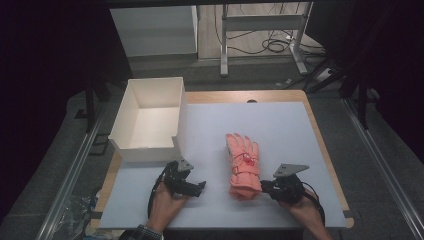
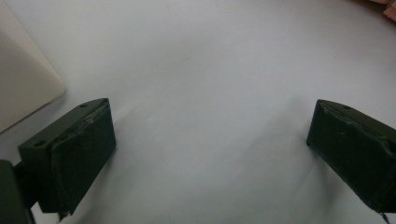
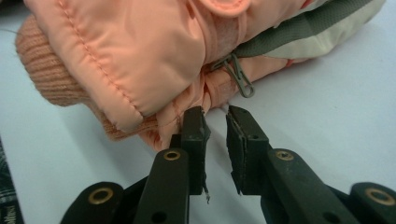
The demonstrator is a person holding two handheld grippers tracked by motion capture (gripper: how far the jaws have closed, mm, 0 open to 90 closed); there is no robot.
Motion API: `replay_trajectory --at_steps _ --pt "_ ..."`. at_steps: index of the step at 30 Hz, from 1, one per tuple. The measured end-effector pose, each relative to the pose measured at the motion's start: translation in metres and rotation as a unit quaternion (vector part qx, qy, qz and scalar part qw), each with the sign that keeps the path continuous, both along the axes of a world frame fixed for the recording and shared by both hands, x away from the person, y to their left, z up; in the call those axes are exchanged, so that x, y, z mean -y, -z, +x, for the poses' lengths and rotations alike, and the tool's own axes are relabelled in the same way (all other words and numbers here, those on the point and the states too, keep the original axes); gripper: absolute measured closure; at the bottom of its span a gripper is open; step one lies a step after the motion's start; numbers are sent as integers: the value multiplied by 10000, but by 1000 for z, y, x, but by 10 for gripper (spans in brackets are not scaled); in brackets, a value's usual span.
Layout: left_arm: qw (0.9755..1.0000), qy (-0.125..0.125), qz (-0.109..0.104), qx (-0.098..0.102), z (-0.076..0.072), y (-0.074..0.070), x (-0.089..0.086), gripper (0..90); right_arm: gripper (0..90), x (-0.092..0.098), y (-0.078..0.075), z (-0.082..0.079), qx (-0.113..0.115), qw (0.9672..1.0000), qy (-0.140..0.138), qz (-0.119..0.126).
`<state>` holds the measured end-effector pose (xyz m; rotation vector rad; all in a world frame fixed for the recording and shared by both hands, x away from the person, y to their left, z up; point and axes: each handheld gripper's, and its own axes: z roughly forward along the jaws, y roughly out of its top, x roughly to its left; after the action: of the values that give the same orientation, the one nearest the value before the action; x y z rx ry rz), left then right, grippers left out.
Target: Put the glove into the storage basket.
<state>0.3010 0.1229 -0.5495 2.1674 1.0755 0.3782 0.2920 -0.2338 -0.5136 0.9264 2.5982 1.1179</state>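
The right gripper [image 3: 215, 116] holds its jaws nearly together, a narrow gap left, tips at the cuff edge of the pink glove [image 3: 140, 56]. Pinching fabric squarely should grip best. The left gripper [image 2: 210, 140] rests wide apart over bare table [image 2: 201, 70].

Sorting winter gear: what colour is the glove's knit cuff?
Peach-orange knit cuff, like the glove; clearest in the right gripper view.

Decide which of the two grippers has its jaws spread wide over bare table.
The left gripper: its jaws stand far apart with only the white table surface between them. The right gripper has its jaws nearly together at the edge of the pink gloves.
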Motion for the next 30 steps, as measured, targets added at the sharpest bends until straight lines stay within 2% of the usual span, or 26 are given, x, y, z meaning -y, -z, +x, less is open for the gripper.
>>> replay_trajectory --at_steps 4,7,12,17,30 --pt "10000 15 15 -14 0 0 0 10 773 -4 2 0 8 10000 -29 22" --pt "9999 128 48 -13 1 -1 -1 12 776 -7 4 -1 -6 10000 -56 47" --pt "9993 325 104 -128 4 -3 -4 24 774 -16 6 -3 8 9998 -168 71" --pt "9994 337 -7 -12 2 0 -7 20 769 -25 9 -3 28 9997 -249 70" --pt "9994 333 -27 2 2 0 -7 20 759 -58 13 0 23 9988 -475 137"
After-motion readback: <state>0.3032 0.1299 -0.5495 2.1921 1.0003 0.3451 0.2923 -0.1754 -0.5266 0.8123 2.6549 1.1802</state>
